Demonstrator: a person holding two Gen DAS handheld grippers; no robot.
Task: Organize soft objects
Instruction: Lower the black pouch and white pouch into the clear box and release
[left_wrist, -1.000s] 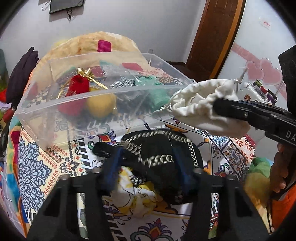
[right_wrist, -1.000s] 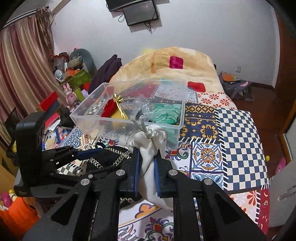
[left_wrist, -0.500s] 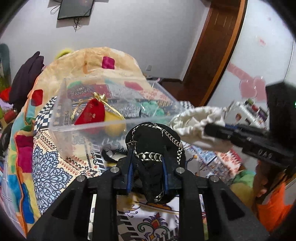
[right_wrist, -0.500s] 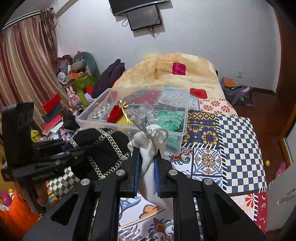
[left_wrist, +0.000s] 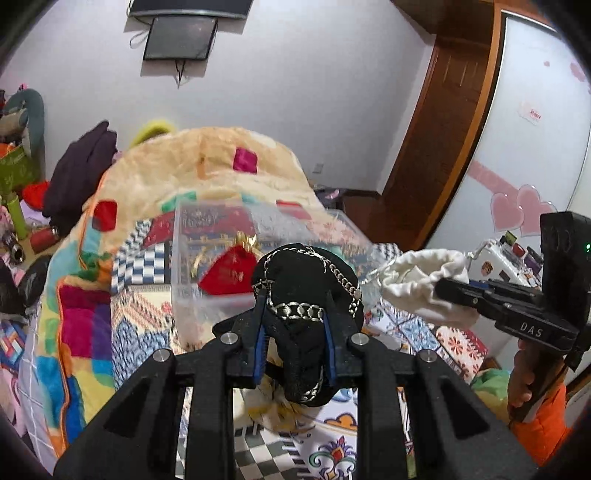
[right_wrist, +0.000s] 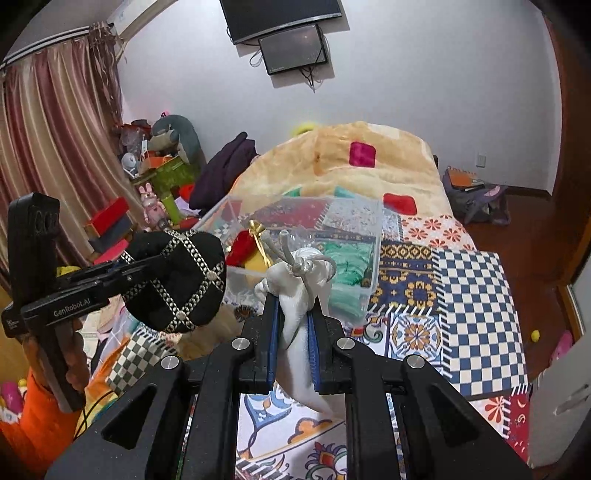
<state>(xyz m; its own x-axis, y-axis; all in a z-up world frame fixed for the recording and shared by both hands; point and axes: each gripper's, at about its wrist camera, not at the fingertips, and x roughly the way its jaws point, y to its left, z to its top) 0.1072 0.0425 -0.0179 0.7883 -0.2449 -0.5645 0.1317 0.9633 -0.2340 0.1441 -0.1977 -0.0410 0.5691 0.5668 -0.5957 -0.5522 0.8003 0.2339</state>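
Observation:
My left gripper is shut on a black pouch with silver chain trim and holds it in the air in front of the clear plastic bin. My right gripper is shut on a white drawstring bag, lifted above the bed near the bin's front wall. The bin holds a red pouch with a gold bow, a yellow item and green fabric. The black pouch and left gripper show at left in the right wrist view; the white bag and right gripper show at right in the left wrist view.
The bin sits on a bed with a patchwork cover and a cream plush blanket behind it. Cluttered shelves and toys stand at left, a door and white cabinet at right. A yellow printed cloth lies below the black pouch.
My left gripper closed on the black pouch and lifted it off the bed. My right gripper rose a little with the white bag still held.

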